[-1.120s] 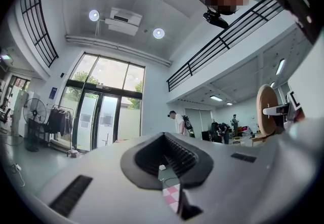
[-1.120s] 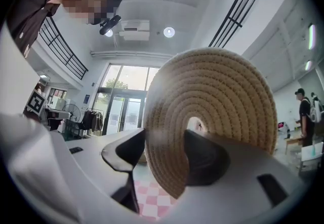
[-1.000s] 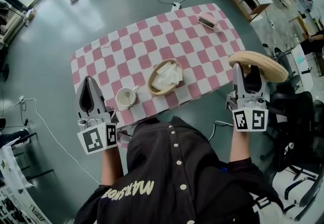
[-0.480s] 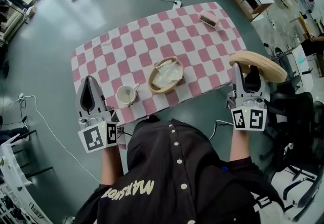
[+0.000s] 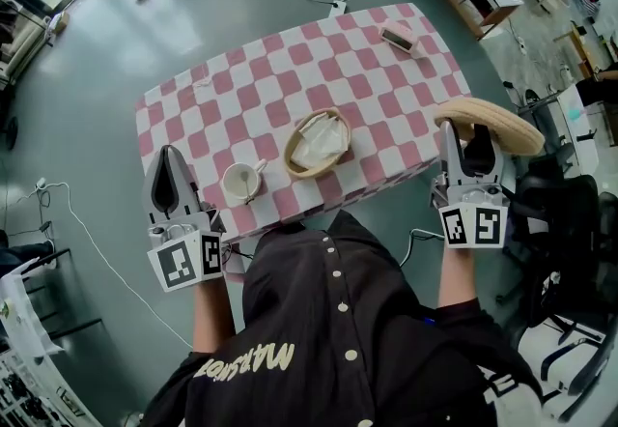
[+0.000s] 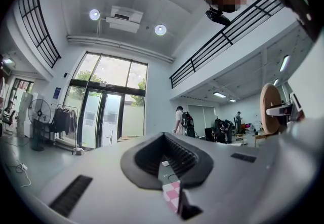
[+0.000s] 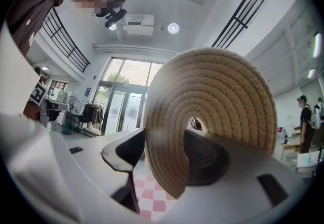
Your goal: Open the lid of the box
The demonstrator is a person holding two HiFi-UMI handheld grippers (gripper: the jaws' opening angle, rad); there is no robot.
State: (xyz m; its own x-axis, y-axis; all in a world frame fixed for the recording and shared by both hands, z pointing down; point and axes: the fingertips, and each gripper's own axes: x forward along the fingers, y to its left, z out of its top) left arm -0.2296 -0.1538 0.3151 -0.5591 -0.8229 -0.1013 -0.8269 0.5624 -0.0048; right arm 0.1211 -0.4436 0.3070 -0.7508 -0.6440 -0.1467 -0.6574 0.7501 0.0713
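Two units: the right hand-held gripper [image 5: 463, 137] is clamped on the woven lid [image 5: 491, 123], held off the checked tabletop's [image 5: 241, 87] right edge; the left hand-held gripper [image 5: 170, 156] has its jaws together, empty. One woven box [image 5: 288, 158] stands lidless mid-tabletop, beside a cup [image 5: 238, 185].

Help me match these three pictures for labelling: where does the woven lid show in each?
Head view: the woven lid is at the right, past the table's edge, clamped in the right tool.
Left gripper view: far right, a tan disc seen nearly edge-on.
Right gripper view: centre, filling the frame between the jaws.
Shared landmark: the pink checked tablecloth, in all three.
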